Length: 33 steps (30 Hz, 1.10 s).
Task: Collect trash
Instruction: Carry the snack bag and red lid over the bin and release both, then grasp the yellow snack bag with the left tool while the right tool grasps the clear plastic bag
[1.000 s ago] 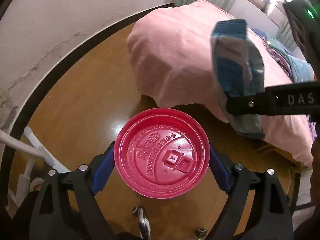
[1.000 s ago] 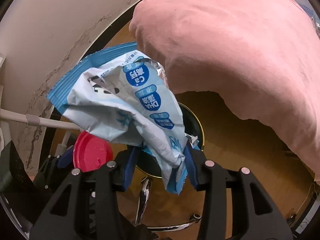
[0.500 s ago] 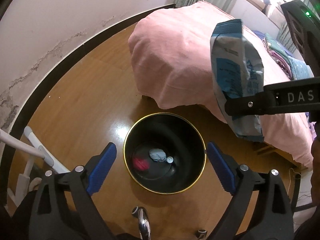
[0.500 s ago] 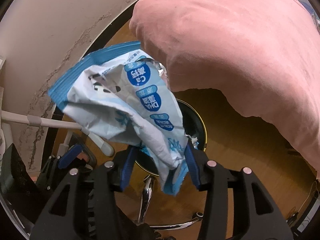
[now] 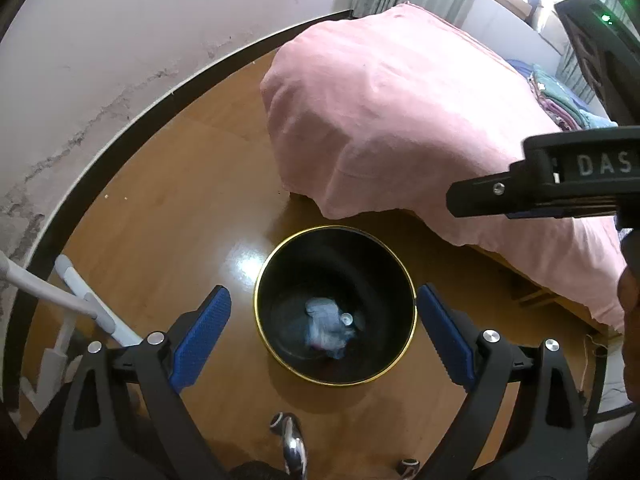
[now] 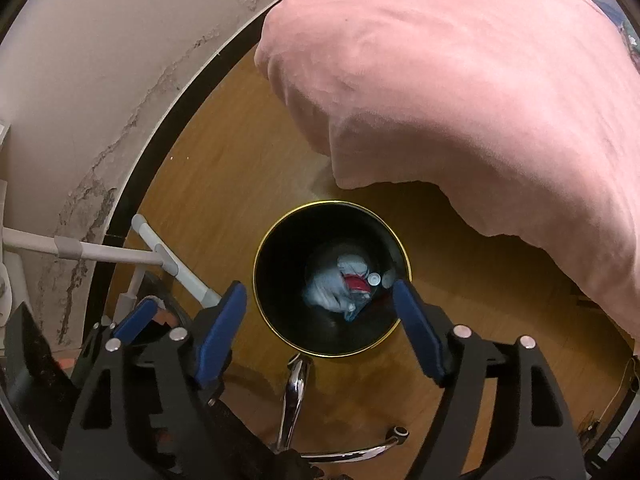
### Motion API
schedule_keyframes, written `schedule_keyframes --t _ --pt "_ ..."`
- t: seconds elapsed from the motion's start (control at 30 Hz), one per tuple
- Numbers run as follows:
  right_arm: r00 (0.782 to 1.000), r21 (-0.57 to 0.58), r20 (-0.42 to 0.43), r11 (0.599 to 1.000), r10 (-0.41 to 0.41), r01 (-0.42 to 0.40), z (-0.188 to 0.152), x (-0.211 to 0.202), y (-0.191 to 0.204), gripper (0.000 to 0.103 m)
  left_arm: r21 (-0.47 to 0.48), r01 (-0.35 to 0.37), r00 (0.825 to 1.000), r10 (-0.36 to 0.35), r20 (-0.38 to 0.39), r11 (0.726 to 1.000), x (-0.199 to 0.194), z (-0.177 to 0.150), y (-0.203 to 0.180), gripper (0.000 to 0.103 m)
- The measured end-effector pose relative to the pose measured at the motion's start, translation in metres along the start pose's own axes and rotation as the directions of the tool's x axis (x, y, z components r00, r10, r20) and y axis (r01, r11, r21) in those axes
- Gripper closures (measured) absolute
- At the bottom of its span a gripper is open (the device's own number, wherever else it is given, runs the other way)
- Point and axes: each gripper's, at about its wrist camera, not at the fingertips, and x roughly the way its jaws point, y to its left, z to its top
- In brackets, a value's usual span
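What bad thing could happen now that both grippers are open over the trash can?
1. The left gripper and right gripper hang close together above the trash can; they might bump.
2. A chair leg sits right beside the trash can, so lowering a gripper could knock it.
3. The pink blanket droops near the rim and could snag.

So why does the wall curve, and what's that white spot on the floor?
Left wrist view: the fisheye lens bends the straight baseboard; the white spot is window glare on the glossy floor. Right wrist view: trash inside the dark bin looks blurred.
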Motion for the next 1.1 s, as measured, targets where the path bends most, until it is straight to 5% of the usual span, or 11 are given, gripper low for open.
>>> schedule_keyframes --t 0.17,0.37,0.5,0.57,0.63,0.73,0.77,0.87,0.97,1.1 --pt "0.990 -0.021 0.129 0.998 -0.048 0.051 0.004 -0.032 0.004 0.021 0.041 -0.001 0.997 -0.002 0.079 0.999 -0.064 0.016 -0.011 0.011" --pt "0.943 -0.059 0.327 0.995 -0.057 0.080 -0.003 -0.092 0.028 0.016 0.045 -0.038 0.982 0.029 0.184 0.998 -0.195 0.028 -0.001 0.010" --pt "0.923 -0.193 0.384 0.979 0.018 0.061 -0.023 -0.126 0.081 0.016 -0.002 -0.158 0.961 0.154 0.231 0.987 -0.280 0.013 0.043 0.009" --pt "0.915 -0.294 0.383 0.956 0.128 -0.010 -0.040 -0.145 0.121 0.014 -0.076 -0.205 0.947 0.217 0.237 0.976 -0.319 -0.003 0.079 0.008" --pt "0.902 -0.419 0.346 0.903 0.258 -0.098 -0.060 -0.162 0.170 0.013 -0.169 -0.242 0.932 0.277 0.232 0.955 -0.356 -0.022 0.122 0.008" --pt "0.888 -0.588 0.272 0.794 0.372 -0.153 -0.090 -0.174 0.244 0.012 -0.315 -0.342 0.877 0.421 0.231 0.885 -0.418 -0.064 0.191 0.008" --pt "0.886 -0.630 0.248 0.760 0.393 -0.160 -0.099 -0.176 0.266 0.012 -0.375 -0.393 0.842 0.493 0.222 0.840 -0.445 -0.085 0.220 0.008" --pt "0.874 -0.739 0.151 0.640 0.462 -0.211 -0.128 -0.179 0.336 0.012 -0.499 -0.470 0.774 0.612 0.163 0.728 -0.495 -0.135 0.275 0.008" --pt "0.864 -0.797 0.047 0.541 0.501 -0.270 -0.155 -0.180 0.392 0.012 -0.561 -0.492 0.755 0.647 0.106 0.666 -0.523 -0.174 0.317 0.008" --pt "0.858 -0.845 -0.043 0.440 0.512 -0.305 -0.186 -0.178 0.456 0.012 -0.545 -0.523 0.745 0.662 0.080 0.655 -0.528 -0.201 0.347 0.009"
